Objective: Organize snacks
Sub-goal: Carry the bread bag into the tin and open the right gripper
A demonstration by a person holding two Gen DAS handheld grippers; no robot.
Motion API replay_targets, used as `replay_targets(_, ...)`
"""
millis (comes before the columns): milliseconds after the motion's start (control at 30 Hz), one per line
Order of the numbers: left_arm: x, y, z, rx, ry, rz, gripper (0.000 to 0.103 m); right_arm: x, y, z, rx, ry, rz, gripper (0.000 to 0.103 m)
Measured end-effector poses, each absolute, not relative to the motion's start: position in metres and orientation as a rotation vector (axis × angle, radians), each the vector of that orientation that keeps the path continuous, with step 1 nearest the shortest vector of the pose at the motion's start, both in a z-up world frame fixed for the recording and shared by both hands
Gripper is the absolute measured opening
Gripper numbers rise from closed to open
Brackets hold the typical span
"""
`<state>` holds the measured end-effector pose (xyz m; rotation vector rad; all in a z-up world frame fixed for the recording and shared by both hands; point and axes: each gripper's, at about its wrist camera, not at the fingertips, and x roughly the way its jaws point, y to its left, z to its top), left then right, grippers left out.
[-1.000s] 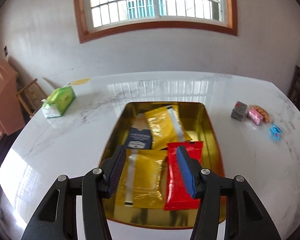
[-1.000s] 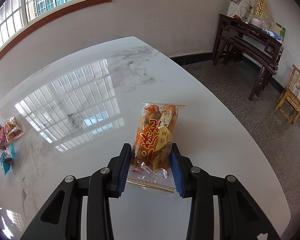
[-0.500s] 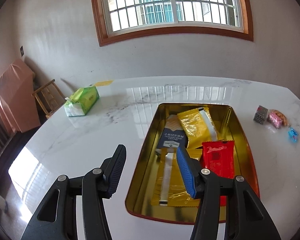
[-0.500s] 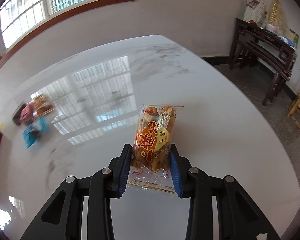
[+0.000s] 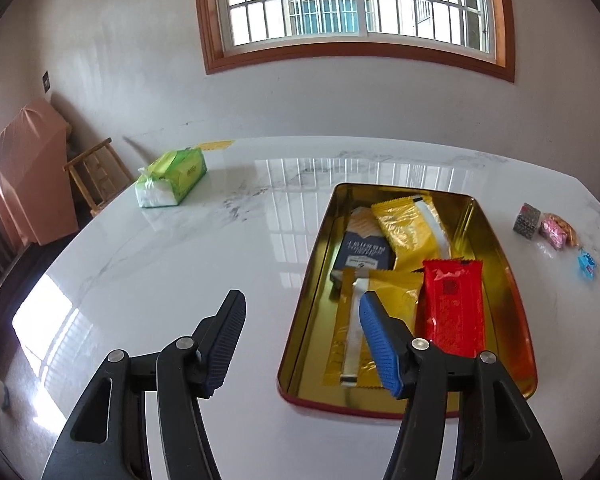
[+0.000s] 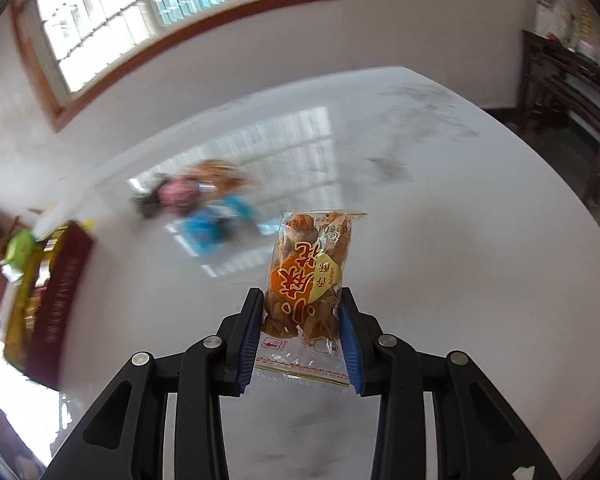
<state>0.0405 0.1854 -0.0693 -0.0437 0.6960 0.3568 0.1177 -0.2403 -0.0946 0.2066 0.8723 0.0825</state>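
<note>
- Since the earlier frames the right view has swung left: the loose snacks [image 6: 204, 204] sat at its left edge and now blur across centre-left, with the tin [image 6: 48, 300] entering at far left.
- Meanwhile the left view has slid off the tin's middle; the left gripper [image 5: 300, 320] now straddles the tin's left wall, its jaws opening with nothing between them.
- Right gripper [image 6: 302, 336] is clamped on the twist bag [image 6: 306, 280], pads pressing its lower sides, the bag standing up just below the middle of the frame, clear of the table [image 6: 440, 208].
- Bag looks light and crinkly, clear film over hard fried twists; likely slippery and the contents brittle, so a firm hold low on the filled part, not on the flat seal, seems best.
- Tin [image 5: 516, 280] lies right of centre in the left view, holding two yellow packs [image 5: 404, 228], a dark pack [image 5: 362, 252] and a red pack [image 5: 452, 300].
- Free room shows along the tin's upper right.
- Small snacks [image 5: 552, 232] wait at the right edge; a tissue pack [image 5: 172, 176] sits upper left.
</note>
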Motion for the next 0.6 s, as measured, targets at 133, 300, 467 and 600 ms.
replay_targets(133, 0.037, 0.188, -0.072, -0.046, 0.707, 0.365, 0.060, 0.111, -0.189, -0.069, 0.166, 0.842, 0.209, 0.034)
replay_targets(300, 0.030, 0.200, -0.072, -0.082, 0.714, 0.387, 0.060, 0.110, -0.112, -0.042, 0.140, 0.834, 0.406, 0.034)
replay_targets(467, 0.026, 0.215, -0.077, -0.114, 0.763, 0.409, 0.061, 0.116, -0.026, -0.034, 0.108, 0.858, 0.594, 0.034)
replay_targets(600, 0.015, 0.225, -0.082, -0.115, 0.758, 0.426, 0.063, 0.122, 0.035, -0.042, 0.054, 0.898, 0.682, 0.034)
